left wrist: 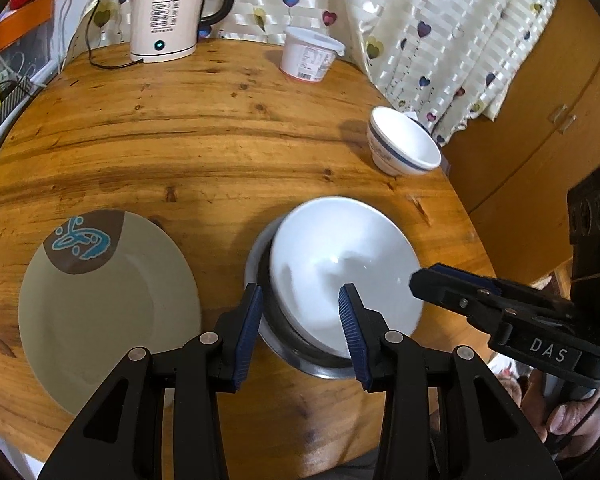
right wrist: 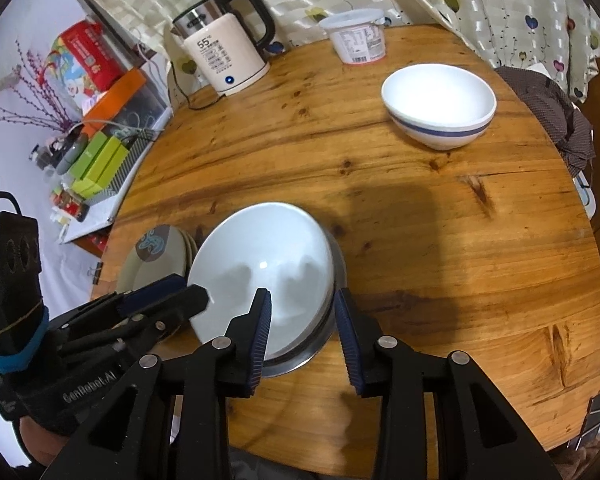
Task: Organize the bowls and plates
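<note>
A plain white bowl (left wrist: pixel 340 264) sits tilted inside a steel bowl (left wrist: pixel 320 364) near the table's front edge; both show in the right wrist view, white bowl (right wrist: pixel 260 264) and steel bowl (right wrist: pixel 320 344). My left gripper (left wrist: pixel 300 320) is open, its jaws either side of the white bowl's near left rim. My right gripper (right wrist: pixel 302 320) is open, its jaws straddling the bowls' near right rim; it shows in the left wrist view (left wrist: pixel 432 284). A beige plate (left wrist: pixel 108 312) with a brown and blue mark lies to the left. A white bowl with a blue band (right wrist: pixel 440 106) stands far right.
A cream electric kettle (left wrist: pixel 166 12) and its cord stand at the back of the round wooden table (left wrist: pixel 204 128). A white lidded tub (left wrist: pixel 310 54) is behind the middle. A heart-print curtain (left wrist: pixel 440 20) hangs behind. Boxes and clutter (right wrist: pixel 96 160) lie off the left edge.
</note>
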Demonstrator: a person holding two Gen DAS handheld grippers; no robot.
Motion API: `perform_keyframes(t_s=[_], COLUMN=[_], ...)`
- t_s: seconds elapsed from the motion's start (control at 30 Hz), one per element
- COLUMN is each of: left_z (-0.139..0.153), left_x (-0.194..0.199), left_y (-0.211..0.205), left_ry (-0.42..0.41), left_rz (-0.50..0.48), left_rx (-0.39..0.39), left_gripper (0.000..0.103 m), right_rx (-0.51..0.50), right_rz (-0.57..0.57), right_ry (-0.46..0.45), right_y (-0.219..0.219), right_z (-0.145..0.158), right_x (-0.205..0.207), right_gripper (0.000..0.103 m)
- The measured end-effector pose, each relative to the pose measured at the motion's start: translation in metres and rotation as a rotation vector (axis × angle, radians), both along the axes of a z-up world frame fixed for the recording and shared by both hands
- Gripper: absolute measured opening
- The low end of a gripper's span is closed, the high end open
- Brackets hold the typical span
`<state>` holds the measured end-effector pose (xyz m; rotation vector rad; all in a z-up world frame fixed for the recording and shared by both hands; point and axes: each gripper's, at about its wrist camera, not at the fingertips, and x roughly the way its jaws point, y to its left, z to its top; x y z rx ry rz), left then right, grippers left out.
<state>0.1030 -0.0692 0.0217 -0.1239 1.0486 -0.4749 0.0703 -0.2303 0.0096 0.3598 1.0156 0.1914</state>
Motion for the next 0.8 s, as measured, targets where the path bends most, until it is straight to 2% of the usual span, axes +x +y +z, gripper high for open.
perform_keyframes(t_s=[0.2, 0.4, 0.8], left_z=[-0.002, -0.003, 0.007], left_x=[0.004, 0.002, 0.001], left_y=[0.007, 0.002, 0.007], left_ry=[0.006, 0.011, -0.012], left_rz=[0.018, -0.006, -0.004], left_rx=[-0.034, -0.049, -0.074], left_gripper=[0.041, 0.041, 0.041], right_rx=[0.007, 0.013, 0.043], right_rz=[-0.004, 0.026, -0.005], right_ry=[-0.006, -0.011, -0.024], right_y=[-0.004, -0.001, -0.015], right_z=[-0.001, -0.001, 0.003], right_x=[0.001, -0.001, -0.008], right_gripper=[0.020, 0.012, 0.013])
